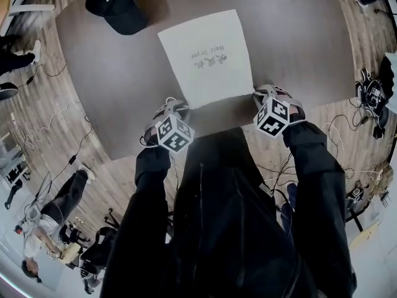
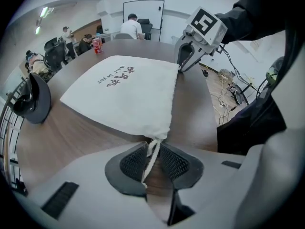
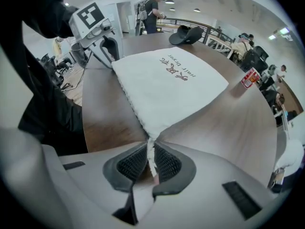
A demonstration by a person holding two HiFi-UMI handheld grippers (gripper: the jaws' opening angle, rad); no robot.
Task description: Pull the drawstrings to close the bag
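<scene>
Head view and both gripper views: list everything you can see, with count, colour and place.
bag: one, white with dark print, flat on the table, mouth edge toward the person
drawstrings: two, white; left drawstring and right drawstring, at the bag's near corners
table: one, brown wood, under the bag
cap: one, black, at the table's far edge
can: one, red, on the table beyond the bag
cables: several, dark and white, on the floor
bystanders: several, around the room
left gripper: one, grey, jaws apart around the left drawstring
right gripper: one, grey, pads pressed on the right drawstring
sleeves: two, black, behind the grippers
</scene>
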